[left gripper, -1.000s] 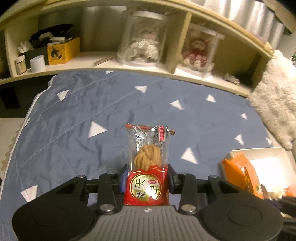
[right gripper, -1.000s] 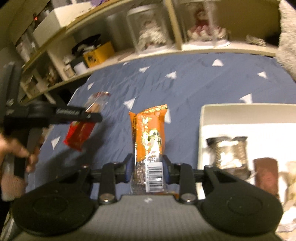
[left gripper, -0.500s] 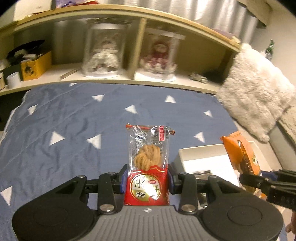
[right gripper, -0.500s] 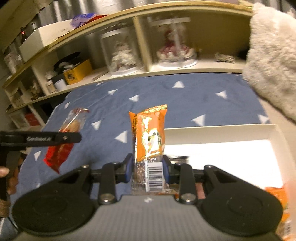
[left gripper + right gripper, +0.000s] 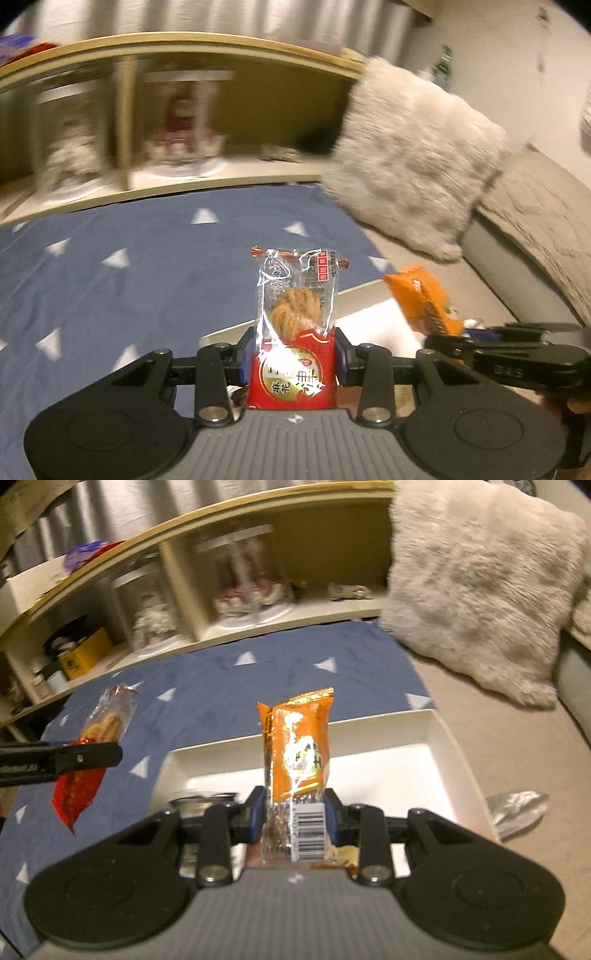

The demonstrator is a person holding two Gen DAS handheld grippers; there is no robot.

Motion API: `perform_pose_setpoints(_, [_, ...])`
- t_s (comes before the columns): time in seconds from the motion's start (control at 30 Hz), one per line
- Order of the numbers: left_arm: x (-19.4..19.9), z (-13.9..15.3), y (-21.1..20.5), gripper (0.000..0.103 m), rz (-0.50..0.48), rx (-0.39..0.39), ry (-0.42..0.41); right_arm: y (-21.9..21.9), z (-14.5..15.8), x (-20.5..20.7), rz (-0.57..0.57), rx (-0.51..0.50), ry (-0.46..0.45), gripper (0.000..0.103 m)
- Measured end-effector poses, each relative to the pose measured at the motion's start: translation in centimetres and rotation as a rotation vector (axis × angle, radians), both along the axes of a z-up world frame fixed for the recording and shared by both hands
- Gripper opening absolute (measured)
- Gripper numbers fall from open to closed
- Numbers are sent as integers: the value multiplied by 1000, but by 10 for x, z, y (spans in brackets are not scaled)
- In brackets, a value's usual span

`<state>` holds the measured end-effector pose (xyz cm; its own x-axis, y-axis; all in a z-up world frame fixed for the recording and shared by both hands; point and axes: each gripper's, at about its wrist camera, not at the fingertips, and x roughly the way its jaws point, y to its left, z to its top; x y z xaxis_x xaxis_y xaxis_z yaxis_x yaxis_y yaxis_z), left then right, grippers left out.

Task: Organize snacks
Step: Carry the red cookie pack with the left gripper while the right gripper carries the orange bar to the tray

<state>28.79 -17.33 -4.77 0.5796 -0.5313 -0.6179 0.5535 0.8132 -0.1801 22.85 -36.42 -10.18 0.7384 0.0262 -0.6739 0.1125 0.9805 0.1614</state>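
Note:
My left gripper (image 5: 294, 360) is shut on a red and clear twisted-pastry snack pack (image 5: 295, 317), held upright over the near left edge of the white box (image 5: 364, 308). My right gripper (image 5: 294, 818) is shut on an orange snack pack (image 5: 297, 746), held upright above the white box (image 5: 439, 738). The orange pack also shows at the right of the left wrist view (image 5: 421, 302). The pastry pack shows at the left of the right wrist view (image 5: 94, 749). Several wrapped snacks lie in the box's near end, mostly hidden by the grippers.
The box sits on a blue quilt with white triangles (image 5: 129, 266). A fluffy grey pillow (image 5: 476, 590) lies behind it on the right. A wooden shelf with glass domes (image 5: 243, 576) runs along the back. A silver wrapper (image 5: 517, 808) lies right of the box.
Both grippers have swung to the right with their packs, from over the quilt to over the white box. The pillow has come into fuller view.

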Motion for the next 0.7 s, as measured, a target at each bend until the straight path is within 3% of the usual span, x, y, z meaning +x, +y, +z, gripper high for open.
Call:
perform_pose_setpoints(0.3, [19, -33, -73, 43, -231, 100, 32, -53, -23, 13, -118, 48, 33, 38])
perform_pose_setpoints(0.57, [36, -68, -126, 43, -388, 300, -18, -93, -49, 25, -218, 123, 106, 38])
perform_pose_setpoints(0.7, [45, -82, -141, 43, -462, 383, -38, -92, -54, 36, -194, 133, 91, 38])
